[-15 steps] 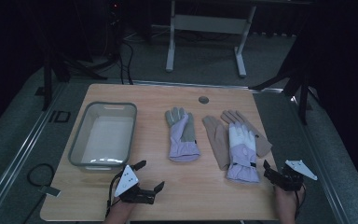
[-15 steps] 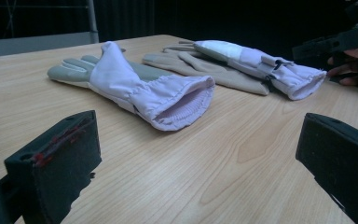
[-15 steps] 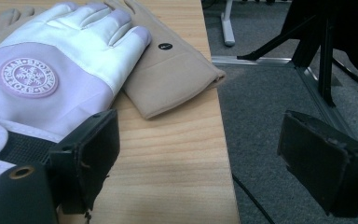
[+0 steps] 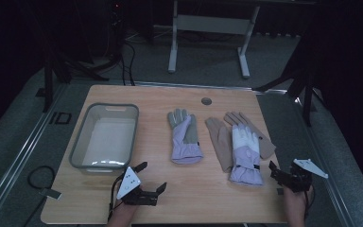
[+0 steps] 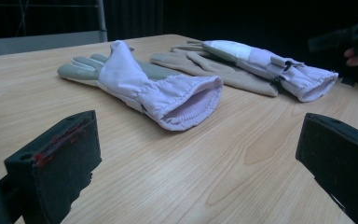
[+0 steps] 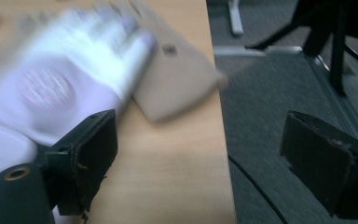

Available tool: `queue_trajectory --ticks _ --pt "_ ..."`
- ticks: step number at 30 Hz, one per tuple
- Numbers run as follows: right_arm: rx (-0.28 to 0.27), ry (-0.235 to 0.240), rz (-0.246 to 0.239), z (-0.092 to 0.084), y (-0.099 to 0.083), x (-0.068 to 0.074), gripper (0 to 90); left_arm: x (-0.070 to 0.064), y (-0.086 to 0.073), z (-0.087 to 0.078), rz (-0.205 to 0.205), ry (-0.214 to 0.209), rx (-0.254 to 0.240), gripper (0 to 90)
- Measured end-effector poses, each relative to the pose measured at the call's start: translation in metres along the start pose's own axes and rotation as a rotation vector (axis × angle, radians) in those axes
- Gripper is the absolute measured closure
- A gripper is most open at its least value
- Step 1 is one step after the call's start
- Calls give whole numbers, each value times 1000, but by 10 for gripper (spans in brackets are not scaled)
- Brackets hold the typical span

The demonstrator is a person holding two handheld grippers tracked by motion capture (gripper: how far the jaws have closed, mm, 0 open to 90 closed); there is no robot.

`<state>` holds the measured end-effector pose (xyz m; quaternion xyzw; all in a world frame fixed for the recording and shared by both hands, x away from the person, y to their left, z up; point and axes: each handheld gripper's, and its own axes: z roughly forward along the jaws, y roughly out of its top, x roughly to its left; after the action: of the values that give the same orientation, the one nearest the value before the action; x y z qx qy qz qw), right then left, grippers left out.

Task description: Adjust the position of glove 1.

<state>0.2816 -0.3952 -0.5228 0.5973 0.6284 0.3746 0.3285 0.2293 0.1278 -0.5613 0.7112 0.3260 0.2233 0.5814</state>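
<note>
A wooden table (image 4: pixel 203 198) seen from above. At its left stands a clear plastic tub (image 4: pixel 105 137). In the middle lies a lilac and grey glove (image 4: pixel 184 137), palm flat. To its right a white and lilac glove (image 4: pixel 245 153) rests on what looks like a tan glove (image 4: pixel 220 137). Near the front edge, the left claw (image 4: pixel 152 178) hovers with jaws apart; the right claw (image 4: pixel 278 171), also spread, sits just beside the white glove's cuff.
</note>
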Motion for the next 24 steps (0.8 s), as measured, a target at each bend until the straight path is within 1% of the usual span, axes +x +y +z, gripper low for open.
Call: queue_trajectory --ticks 1,2,3,4,5,6,7,8,10,11,12,13,14,15,16,17,19,20,21,22,23,24 --pt "-5 0 -2 -4 7 1 112 0 0 0 0 0 0 0" --pt "-12 12 -1 -7 13 2 118 0 0 0 1 -1 -1 0" --pt "-13 34 -1 -10 20 2 137 0 0 0 1 -2 -1 0" --pt "-17 56 -9 -13 27 4 136 0 0 0 2 -3 0 0" --pt "-18 60 -20 -15 33 6 136 0 0 0 4 -3 1 0" --pt "-18 54 -35 -16 39 8 136 0 0 0 5 -4 2 0" --pt "-18 54 -35 -16 39 8 136 0 0 0 5 -4 2 0" --pt "-15 80 -32 -17 50 12 137 -1 0 0 8 -5 2 0" --pt "-3 104 -16 -16 60 16 131 0 0 0 8 -7 1 0" --pt "-3 104 -16 -16 60 16 131 0 0 0 8 -7 1 0" --pt "-9 130 -20 -15 67 22 132 0 0 0 7 -6 0 0" --pt "-9 130 -20 -15 67 22 132 0 0 0 7 -6 0 0" --pt "-2 143 -51 -13 74 30 116 0 0 0 7 -7 2 0" --pt "1 156 -62 -12 77 34 116 0 0 0 7 -7 2 0" --pt "12 172 -69 -10 80 37 114 0 0 0 5 -7 1 0" --pt "14 177 -71 -9 83 41 112 0 0 0 5 -7 1 0" --pt "10 190 -88 -7 90 49 110 0 0 0 3 -8 1 0" --pt "3 196 -85 -6 93 52 108 0 0 0 2 -9 1 0" --pt "5 214 -93 -5 96 56 107 0 0 0 2 -9 1 0" --pt "11 210 -111 -3 100 61 104 0 0 0 1 -9 1 0" --pt "11 210 -111 -3 100 61 104 0 0 0 1 -9 1 0" --pt "-2 235 -126 -1 106 70 105 0 0 0 3 -9 1 0"
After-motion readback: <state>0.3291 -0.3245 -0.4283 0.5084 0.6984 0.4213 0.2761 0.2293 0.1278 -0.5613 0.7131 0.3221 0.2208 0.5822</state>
